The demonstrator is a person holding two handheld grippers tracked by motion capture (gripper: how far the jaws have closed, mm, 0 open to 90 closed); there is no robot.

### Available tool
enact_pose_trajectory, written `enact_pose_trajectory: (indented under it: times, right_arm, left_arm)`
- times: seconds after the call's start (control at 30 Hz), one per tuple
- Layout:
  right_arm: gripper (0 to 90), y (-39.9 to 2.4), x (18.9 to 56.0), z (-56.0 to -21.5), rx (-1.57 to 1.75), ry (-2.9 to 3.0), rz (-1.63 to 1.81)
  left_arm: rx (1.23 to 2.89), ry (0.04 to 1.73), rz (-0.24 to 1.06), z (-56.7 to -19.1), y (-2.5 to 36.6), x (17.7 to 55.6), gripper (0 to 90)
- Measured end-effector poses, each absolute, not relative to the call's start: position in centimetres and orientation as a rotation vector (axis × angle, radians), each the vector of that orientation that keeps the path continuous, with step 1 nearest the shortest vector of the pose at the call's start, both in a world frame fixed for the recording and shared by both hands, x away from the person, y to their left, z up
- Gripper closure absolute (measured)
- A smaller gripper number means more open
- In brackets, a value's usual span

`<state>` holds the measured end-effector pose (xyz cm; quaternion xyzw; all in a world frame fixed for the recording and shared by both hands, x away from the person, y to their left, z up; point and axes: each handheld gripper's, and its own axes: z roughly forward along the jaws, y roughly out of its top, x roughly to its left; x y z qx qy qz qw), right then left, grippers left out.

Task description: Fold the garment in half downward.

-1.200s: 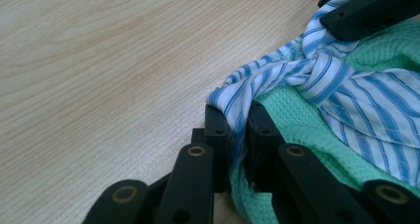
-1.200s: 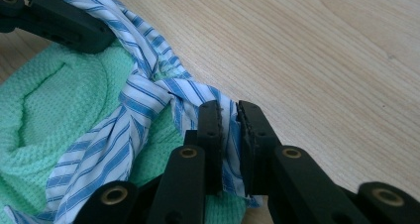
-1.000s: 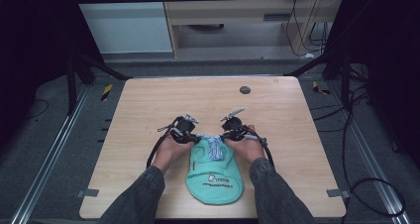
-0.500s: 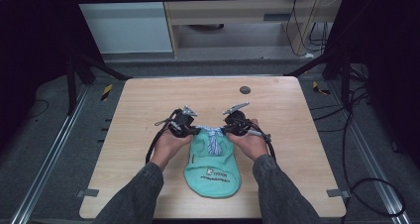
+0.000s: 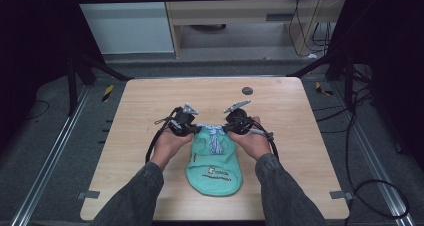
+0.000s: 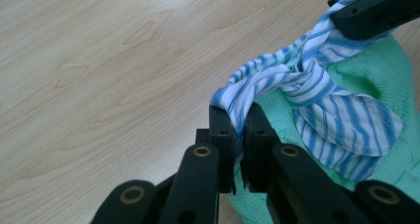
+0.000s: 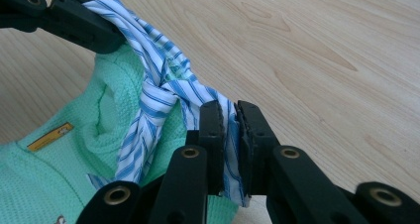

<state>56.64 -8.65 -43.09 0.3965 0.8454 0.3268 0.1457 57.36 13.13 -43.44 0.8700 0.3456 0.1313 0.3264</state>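
The fingers (image 6: 224, 130) of the left gripper (image 5: 186, 127) are clenched on one end of a blue-and-white striped strap (image 6: 317, 92), and the right gripper (image 5: 234, 124) is pinching the other end in the same way. The strap runs from side to side between the two grippers, crossed into a loose knot (image 7: 166, 87) at about the middle, so each hand is equally near to its own end. I judge that the next move is to pull the ends apart along this line. The strap belongs to a mint green cloth bib (image 5: 214, 161), which lies flat on the wooden table (image 5: 300, 136), between the person's forearms.
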Motion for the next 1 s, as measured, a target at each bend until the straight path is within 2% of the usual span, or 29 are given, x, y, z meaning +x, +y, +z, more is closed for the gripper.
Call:
enact_pose_trajectory:
  times: [0.7,1.0]
  right_arm:
    - [82.0,-8.0,57.2,-39.6,1.082,2.396,0.958]
    - [82.0,-8.1,57.2,-39.3,1.072,2.395,0.951]
  left_arm:
    - [2.229,0.905,0.396,-40.2,13.8,58.0,85.5]
    - [2.228,0.899,0.394,-39.9,13.8,58.0,85.5]
